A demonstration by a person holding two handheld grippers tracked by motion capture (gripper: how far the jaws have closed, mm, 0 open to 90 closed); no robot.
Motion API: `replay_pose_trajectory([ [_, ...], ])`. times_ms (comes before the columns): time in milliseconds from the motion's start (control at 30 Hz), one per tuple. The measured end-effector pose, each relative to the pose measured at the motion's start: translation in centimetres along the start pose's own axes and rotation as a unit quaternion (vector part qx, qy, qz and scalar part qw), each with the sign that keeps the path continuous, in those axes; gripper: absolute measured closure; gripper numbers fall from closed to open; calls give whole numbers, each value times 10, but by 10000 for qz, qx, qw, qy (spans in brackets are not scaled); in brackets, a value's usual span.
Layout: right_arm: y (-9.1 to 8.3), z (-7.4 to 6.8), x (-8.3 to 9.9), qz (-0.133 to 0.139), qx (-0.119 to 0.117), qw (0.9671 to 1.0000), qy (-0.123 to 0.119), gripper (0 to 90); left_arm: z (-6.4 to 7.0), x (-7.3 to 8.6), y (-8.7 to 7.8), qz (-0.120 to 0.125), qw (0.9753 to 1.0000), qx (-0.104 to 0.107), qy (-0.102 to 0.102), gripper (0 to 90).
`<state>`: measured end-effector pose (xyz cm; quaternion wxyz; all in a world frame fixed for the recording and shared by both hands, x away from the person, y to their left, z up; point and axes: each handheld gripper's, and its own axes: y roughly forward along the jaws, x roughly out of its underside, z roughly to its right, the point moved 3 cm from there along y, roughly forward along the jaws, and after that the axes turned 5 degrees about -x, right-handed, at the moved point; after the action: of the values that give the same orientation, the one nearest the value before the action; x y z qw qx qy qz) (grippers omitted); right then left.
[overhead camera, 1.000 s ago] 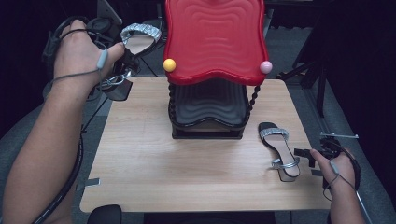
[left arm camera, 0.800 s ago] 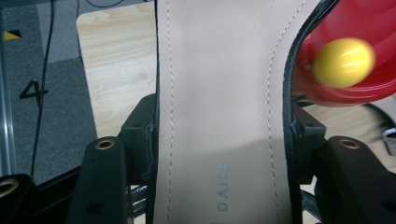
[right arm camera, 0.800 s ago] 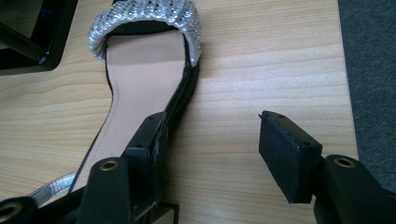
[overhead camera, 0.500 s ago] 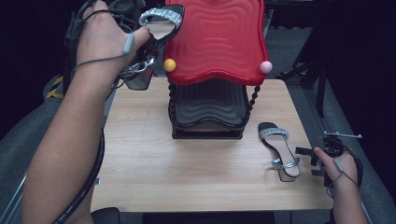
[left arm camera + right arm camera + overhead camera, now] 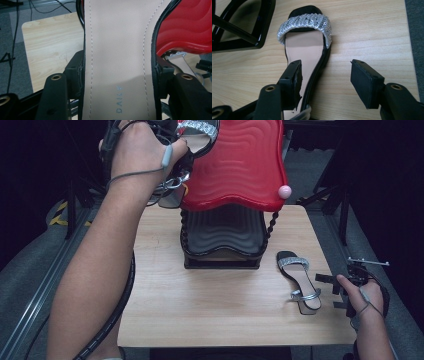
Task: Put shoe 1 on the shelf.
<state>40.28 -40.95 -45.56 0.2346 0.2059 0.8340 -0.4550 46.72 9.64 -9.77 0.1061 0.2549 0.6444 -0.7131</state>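
Raised sandal [image 5: 197, 135] (silver strap), mate [image 5: 298, 281] flat

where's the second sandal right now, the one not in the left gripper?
In the high view the sandal lies flat on the table's right side, just right of the black rack base, with the open right gripper at its heel end.

L arm reaches from bottom left up to top left of the high view, forearm long and nearly straight, hand wrapped over the left gripper [image 5: 172, 157], jaws clamped tight on sth. R hand [image 5: 362, 295] sits low at bottom right, holding the right gripper [image 5: 325, 82], jaws spread wide.
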Motion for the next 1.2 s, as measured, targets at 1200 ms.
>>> replay_pose_trajectory([
  [1200, -23, 10, 17, 181, 71, 9996, 195, 433, 35, -48, 46, 146, 9993, 17, -331, 420],
])
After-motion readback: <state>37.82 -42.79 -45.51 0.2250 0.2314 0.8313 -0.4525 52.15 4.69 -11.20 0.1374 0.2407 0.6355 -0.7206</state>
